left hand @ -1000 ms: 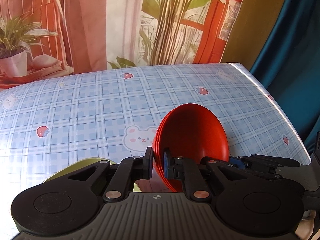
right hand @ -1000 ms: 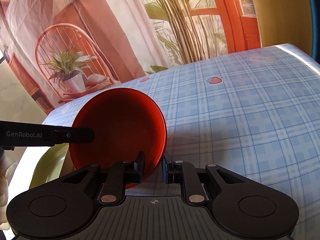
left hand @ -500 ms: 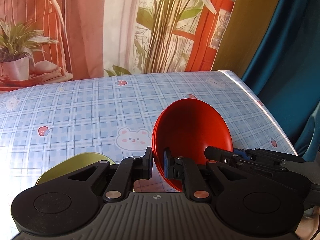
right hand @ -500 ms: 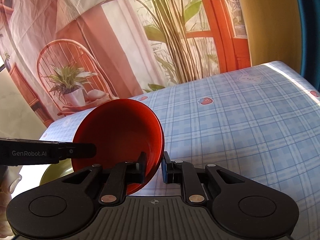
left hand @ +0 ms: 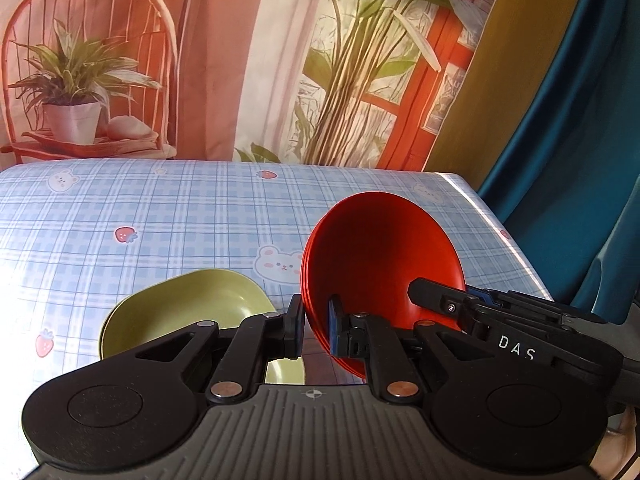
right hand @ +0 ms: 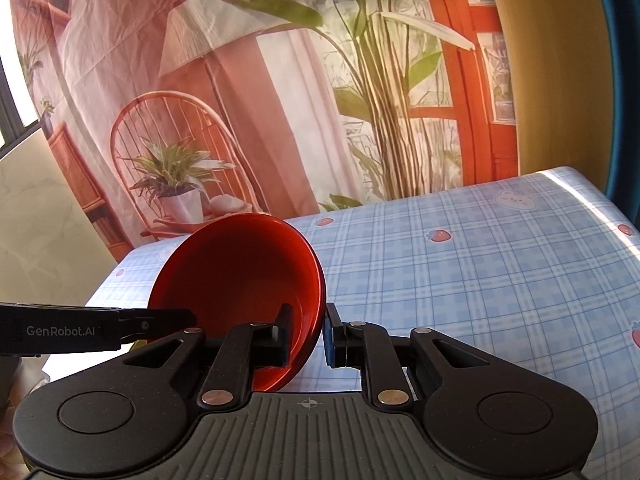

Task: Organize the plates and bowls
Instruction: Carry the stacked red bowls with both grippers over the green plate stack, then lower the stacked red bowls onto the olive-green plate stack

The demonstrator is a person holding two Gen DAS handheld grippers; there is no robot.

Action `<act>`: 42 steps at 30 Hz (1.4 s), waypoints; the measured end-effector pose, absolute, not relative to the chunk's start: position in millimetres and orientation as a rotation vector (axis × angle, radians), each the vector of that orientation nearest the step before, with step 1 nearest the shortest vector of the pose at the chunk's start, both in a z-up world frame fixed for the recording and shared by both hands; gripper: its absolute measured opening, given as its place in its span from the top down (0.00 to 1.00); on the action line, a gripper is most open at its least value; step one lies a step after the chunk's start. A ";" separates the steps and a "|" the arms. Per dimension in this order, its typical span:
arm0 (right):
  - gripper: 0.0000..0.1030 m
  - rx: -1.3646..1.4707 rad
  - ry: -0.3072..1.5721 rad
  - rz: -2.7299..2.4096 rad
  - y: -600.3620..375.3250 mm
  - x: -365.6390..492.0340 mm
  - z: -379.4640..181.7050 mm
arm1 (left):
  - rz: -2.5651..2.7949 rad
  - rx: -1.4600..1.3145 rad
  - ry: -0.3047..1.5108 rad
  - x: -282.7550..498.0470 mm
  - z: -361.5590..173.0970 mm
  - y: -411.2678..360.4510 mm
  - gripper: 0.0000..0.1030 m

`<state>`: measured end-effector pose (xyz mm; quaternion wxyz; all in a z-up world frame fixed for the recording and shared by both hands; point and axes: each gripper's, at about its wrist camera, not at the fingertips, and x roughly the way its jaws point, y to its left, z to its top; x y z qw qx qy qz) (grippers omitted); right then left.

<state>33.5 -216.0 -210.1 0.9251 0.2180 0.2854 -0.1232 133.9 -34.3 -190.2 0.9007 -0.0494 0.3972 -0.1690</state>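
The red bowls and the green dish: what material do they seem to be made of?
Red bowls: probably plastic or melamine, smooth with a soft sheen; thin stacked rims show at the edge. Green dish: likely the same, matte, in an even colour. Neither can be confirmed by sight.

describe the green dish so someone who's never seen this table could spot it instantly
Start at the table with the blue plaid cloth printed with bears and strawberries. At its near edge, just left of the left gripper, sits the green dish. It lies flat on the cloth, pale olive, while the red bowl beside it is tilted on edge, pinched by both grippers.
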 end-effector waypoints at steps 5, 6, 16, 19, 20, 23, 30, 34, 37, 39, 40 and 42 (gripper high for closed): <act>0.85 0.420 0.587 -0.225 -197.8 37.9 -201.0 | -0.325 -0.136 0.806 125.0 -185.7 -18.0 0.87; 0.85 0.415 0.589 -0.219 -194.5 39.1 -199.7 | -0.319 -0.139 0.804 123.1 -184.8 -15.2 0.87; 0.85 0.374 0.613 -0.165 -163.2 53.5 -191.3 | -0.276 -0.182 0.803 109.0 -185.5 17.1 0.87; 0.85 0.368 0.624 -0.150 -153.9 60.4 -191.6 | -0.259 -0.192 0.803 106.8 -186.0 26.8 0.87; 0.85 0.364 0.628 -0.143 -150.4 62.7 -191.9 | -0.254 -0.196 0.802 106.3 -186.2 30.2 0.87; 0.85 0.355 0.643 -0.124 -142.1 70.3 -193.3 | -0.238 -0.210 0.804 105.4 -188.2 41.2 0.87; 0.85 0.322 0.688 -0.093 -124.8 88.8 -199.5 | -0.207 -0.227 0.825 106.5 -200.1 57.2 0.87; 0.85 0.303 0.711 -0.082 -117.4 96.4 -204.5 | -0.195 -0.242 0.845 108.9 -210.4 64.4 0.87; 0.85 0.292 0.731 -0.079 -113.6 100.3 -209.7 | -0.193 -0.248 0.862 110.9 -218.5 68.1 0.87; 0.85 0.291 0.744 -0.079 -112.5 101.9 -213.7 | -0.193 -0.249 0.874 111.4 -224.7 70.3 0.87; 0.85 0.290 0.751 -0.080 -112.1 102.4 -216.0 | -0.193 -0.250 0.880 112.2 -227.1 70.9 0.87; 0.85 0.285 0.763 -0.082 -110.8 103.3 -219.6 | -0.194 -0.252 0.888 112.7 -231.7 72.7 0.87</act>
